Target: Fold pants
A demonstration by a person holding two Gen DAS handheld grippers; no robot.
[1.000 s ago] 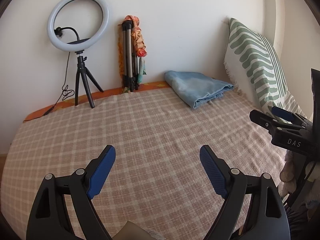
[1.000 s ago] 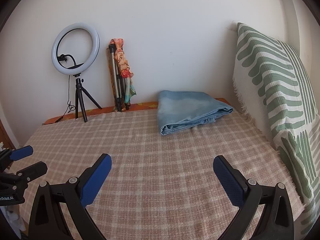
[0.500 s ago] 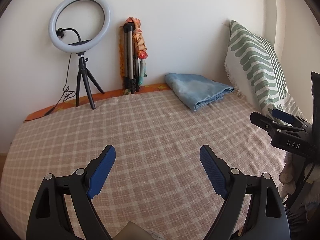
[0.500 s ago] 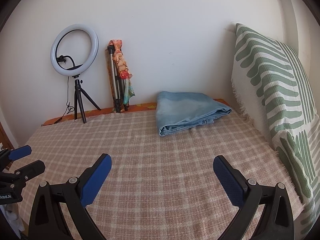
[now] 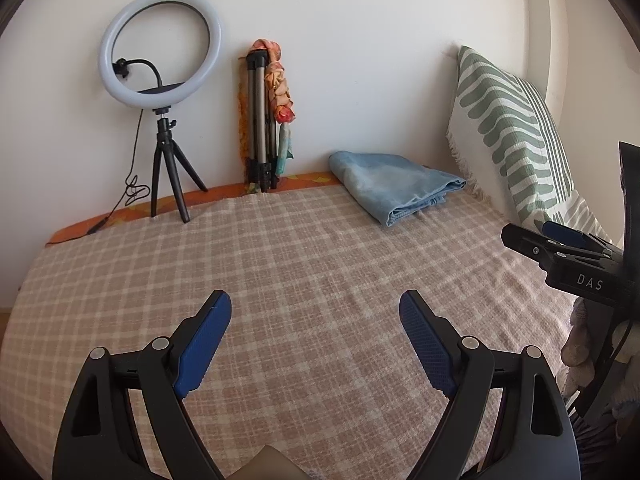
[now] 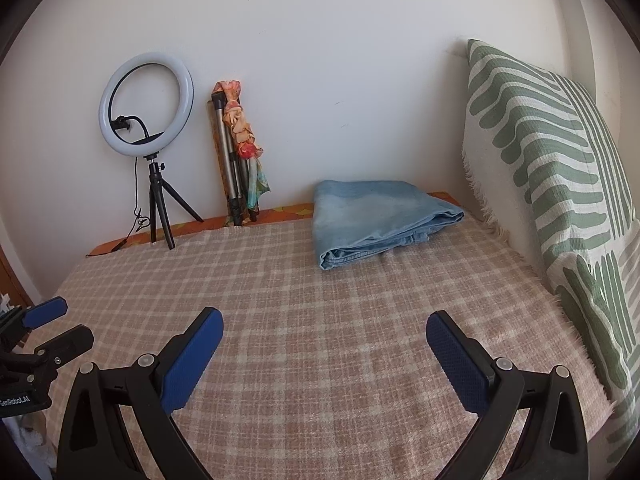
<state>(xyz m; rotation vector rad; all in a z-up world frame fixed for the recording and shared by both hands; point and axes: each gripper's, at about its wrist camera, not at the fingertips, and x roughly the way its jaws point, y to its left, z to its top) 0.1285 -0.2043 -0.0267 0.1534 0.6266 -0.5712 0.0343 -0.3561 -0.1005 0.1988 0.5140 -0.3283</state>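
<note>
Light blue pants [image 5: 394, 186] lie folded in a flat bundle at the far right of the checked bed cover [image 5: 304, 264], near the wall; they also show in the right wrist view [image 6: 380, 220]. My left gripper [image 5: 315, 312] is open and empty, low over the near part of the bed, far from the pants. My right gripper [image 6: 324, 330] is open and empty, also over the near part. Each gripper shows at the edge of the other's view: the right one [image 5: 560, 240] and the left one [image 6: 48, 324].
A ring light on a small tripod [image 5: 160, 80] stands at the far left by the wall. A folded tripod with a floral cloth [image 5: 266, 116] leans on the wall. A green-striped pillow [image 6: 552, 184] stands along the right side.
Both views have drawn back and risen slightly; the pants sit a little farther away. Both grippers stay open and empty.
</note>
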